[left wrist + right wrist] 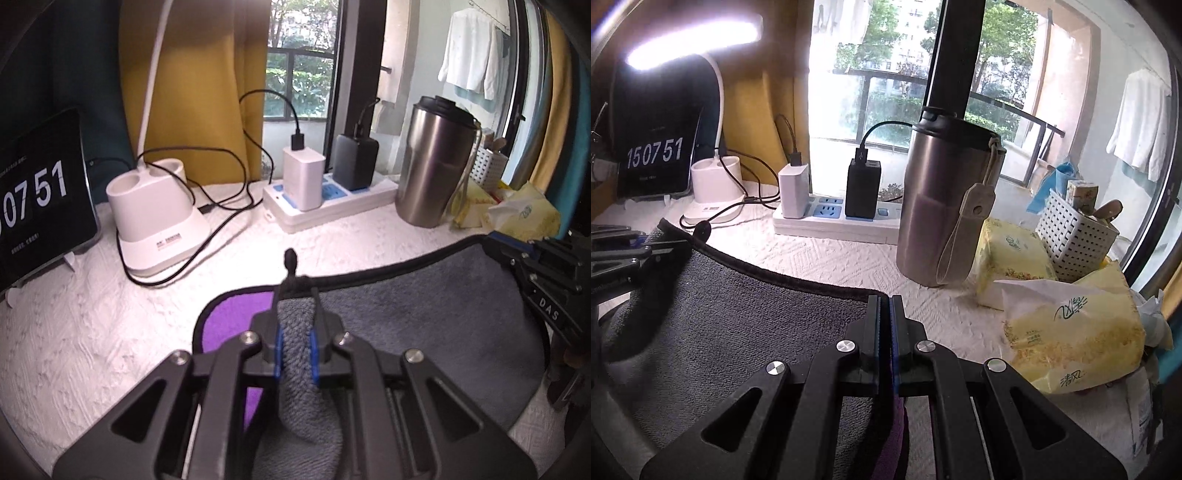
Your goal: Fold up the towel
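Note:
A grey towel (pixel 424 325) with a black hem and a purple underside (pixel 236 314) lies partly lifted over the white textured table. My left gripper (pixel 295 291) is shut on its left far corner, where a small black hanging loop (pixel 290 258) sticks up. My right gripper (pixel 885 301) is shut on the towel's (pixel 738 332) right far corner, with purple cloth hanging under it. The left gripper shows at the left edge of the right wrist view (pixel 624 247). The right gripper shows at the right edge of the left wrist view (pixel 546 280). The hem stretches between the two grippers.
Behind the towel stand a steel tumbler (pixel 432 162), a white power strip (pixel 332 199) with two chargers, a white lamp base (pixel 155 214) with loose black cables, and a clock display (pixel 37 199). Yellow tissue packs (pixel 1071 332) and a white basket (pixel 1071 236) sit at the right.

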